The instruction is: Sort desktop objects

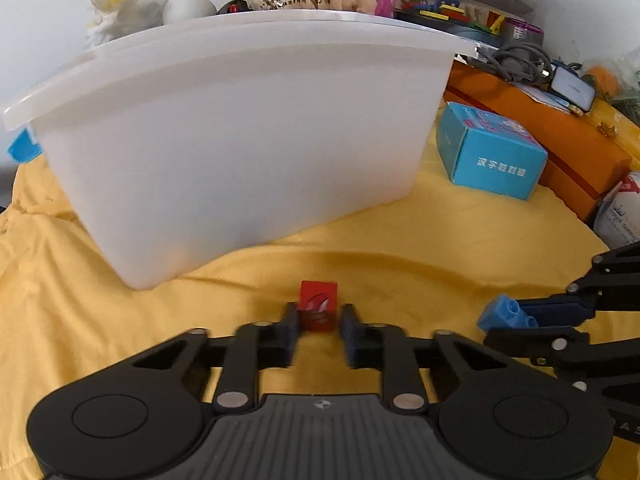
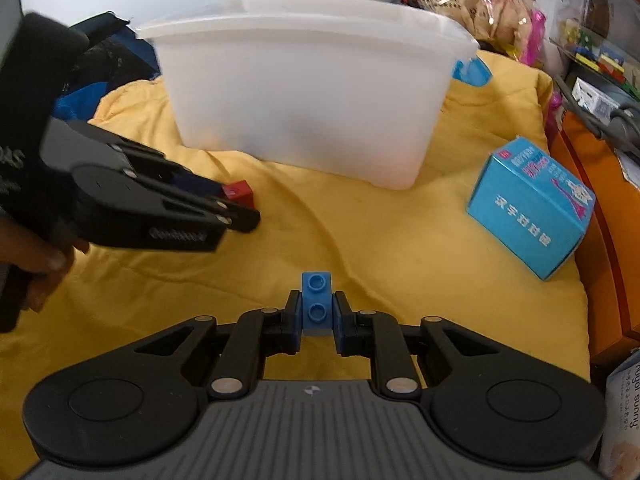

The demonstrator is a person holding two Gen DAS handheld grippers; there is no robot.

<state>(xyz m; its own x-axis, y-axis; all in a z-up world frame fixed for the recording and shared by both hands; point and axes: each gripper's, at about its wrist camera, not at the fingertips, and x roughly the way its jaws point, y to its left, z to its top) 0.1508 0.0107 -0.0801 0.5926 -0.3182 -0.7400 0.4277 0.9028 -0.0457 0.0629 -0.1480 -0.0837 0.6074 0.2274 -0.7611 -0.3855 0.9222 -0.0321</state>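
Observation:
A small red cube (image 1: 318, 306) rests on the yellow cloth (image 1: 400, 240) in front of a white plastic bin (image 1: 240, 128). My left gripper (image 1: 319, 314) has its pads against the cube's two sides, shut on it. The right wrist view shows the same cube (image 2: 239, 193) at the tips of the left gripper (image 2: 234, 205), which a hand holds. My right gripper (image 2: 317, 314) is shut on a blue studded brick (image 2: 317, 300), studs facing the camera, just above the cloth. That brick (image 1: 505, 314) also shows at the right of the left wrist view.
A light-blue cardboard box (image 2: 528, 208) lies on the cloth right of the bin (image 2: 304, 100). An orange case (image 1: 560, 140) borders the right side, with cables and clutter on it. Snack bags, toys and a white bag crowd behind the bin.

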